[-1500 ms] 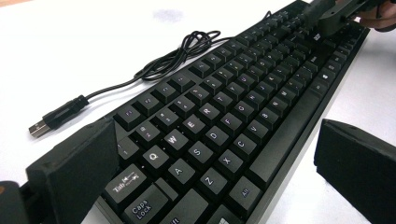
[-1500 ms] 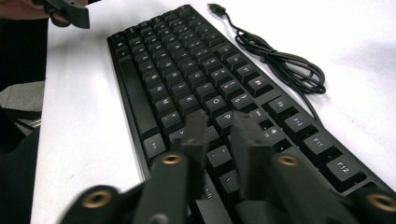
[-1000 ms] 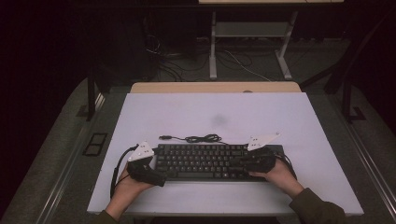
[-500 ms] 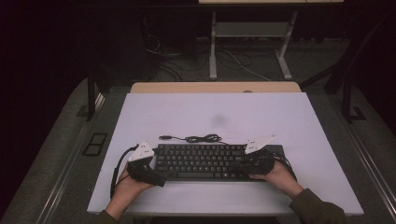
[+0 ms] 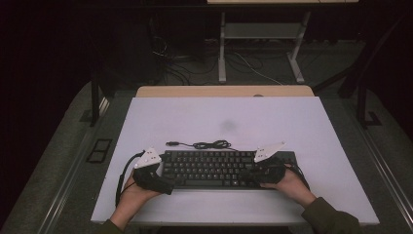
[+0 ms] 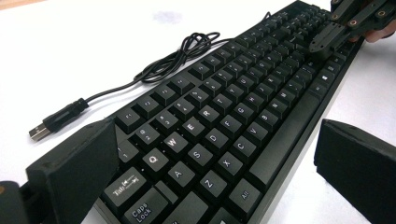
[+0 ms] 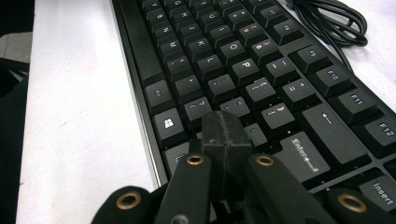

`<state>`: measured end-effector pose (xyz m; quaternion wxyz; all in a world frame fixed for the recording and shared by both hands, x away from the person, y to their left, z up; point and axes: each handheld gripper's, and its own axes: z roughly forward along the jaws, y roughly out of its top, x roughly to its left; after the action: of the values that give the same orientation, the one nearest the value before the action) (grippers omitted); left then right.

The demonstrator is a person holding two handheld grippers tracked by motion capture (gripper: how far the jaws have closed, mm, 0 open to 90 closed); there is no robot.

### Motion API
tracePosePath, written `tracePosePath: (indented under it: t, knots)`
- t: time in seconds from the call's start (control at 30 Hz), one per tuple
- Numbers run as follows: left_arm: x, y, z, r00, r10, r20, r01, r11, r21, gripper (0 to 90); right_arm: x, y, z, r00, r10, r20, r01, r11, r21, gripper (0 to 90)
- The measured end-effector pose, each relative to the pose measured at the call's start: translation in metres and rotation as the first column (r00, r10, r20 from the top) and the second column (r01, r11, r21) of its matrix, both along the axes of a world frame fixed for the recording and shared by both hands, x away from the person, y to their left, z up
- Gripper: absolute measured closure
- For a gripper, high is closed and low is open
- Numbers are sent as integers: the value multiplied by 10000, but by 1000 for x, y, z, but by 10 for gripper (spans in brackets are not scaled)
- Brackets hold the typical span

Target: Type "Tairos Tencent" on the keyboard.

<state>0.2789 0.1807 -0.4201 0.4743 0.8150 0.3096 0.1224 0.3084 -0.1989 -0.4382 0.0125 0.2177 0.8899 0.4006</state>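
A dim room is surrounding a white table (image 5: 292,122), with dark floor and loose cables lying beyond its far edge at twelve o'clock. On the near half of the table, toward six o'clock, a black keyboard (image 5: 214,168) is lying flat with its long side running from nine to three o'clock. Its cable (image 5: 207,145) is curling just beyond the keyboard's far edge, at about twelve o'clock from it, and is ending in a USB plug (image 6: 39,131) resting on the bare table.

The left gripper (image 5: 157,178) is sitting at the keyboard's nine o'clock end; in the left gripper view its jaws are standing spread wide, one on each side of that end of the keyboard, and whether the pads are pressing on it is not clear. The right gripper (image 7: 226,135) is staying at the three o'clock end, its jaws clenched together on nothing, their joined tips hovering just over the keys near the Enter key (image 7: 306,156).
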Motion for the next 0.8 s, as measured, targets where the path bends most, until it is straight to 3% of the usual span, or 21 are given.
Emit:
tracePosePath:
  t: [0.47,0.8]
  knots:
    - [6,-5,4,9999,-67,93,67,10000,-44,0,0,0,0,10000,-4,14,4,10000,10,893]
    - [15,-18,7,9995,-307,84,309,9994,-165,0,0,0,0,10000,7,25,-7,10000,12,893]
